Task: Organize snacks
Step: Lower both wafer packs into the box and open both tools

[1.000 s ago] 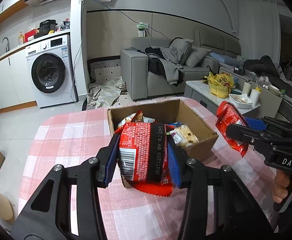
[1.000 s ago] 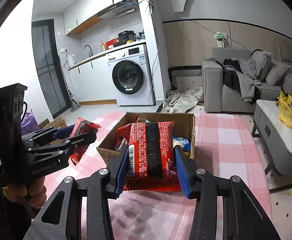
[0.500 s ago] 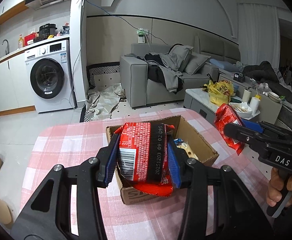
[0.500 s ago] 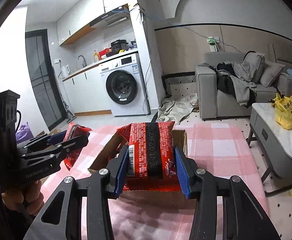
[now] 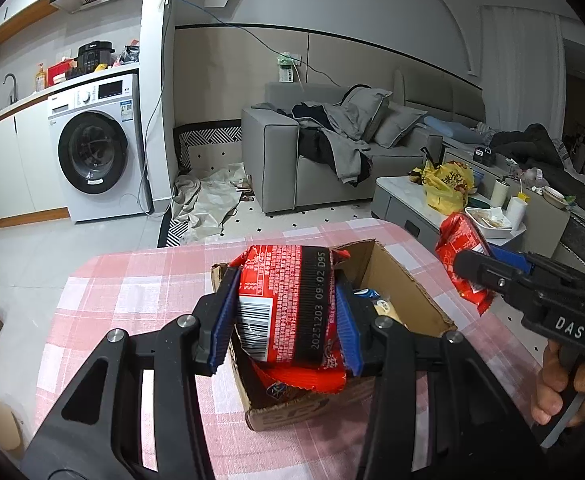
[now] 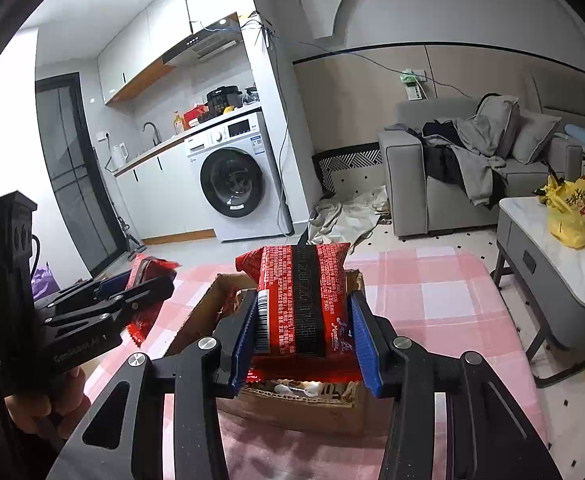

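The left claw point(image 5: 288, 316) is pressed onto a red packet point(image 5: 288, 304); the blue pads point(image 5: 224, 320) bear on both short sides, and the barcode faces the camera. The packet is held above the near corner of the box point(image 5: 408, 292), which stands ahead of and below this claw on the checked cloth point(image 5: 132, 280). Other snacks are seen inside the box, just right of the claw.

The right claw point(image 6: 304, 328) is likewise pinched on a second packet point(image 6: 304, 300), held above the near wall of the box. In the left view this claw is seen to the right of the box; whether it is directly above the opening cannot be told.

Hazards, as judged:

1. Both packets are carried over the same box. If both claws are lowered together, the fingers may collide or one packet may be pushed against the other.
2. The left packet hangs over the near corner. If it is released there, it may catch the cardboard edge and slide onto the cloth.
3. The film is smooth and filled with air. Excess squeeze may crush the contents; too little may allow slippage.
4. The box is light. A finger striking its wall may shift it.
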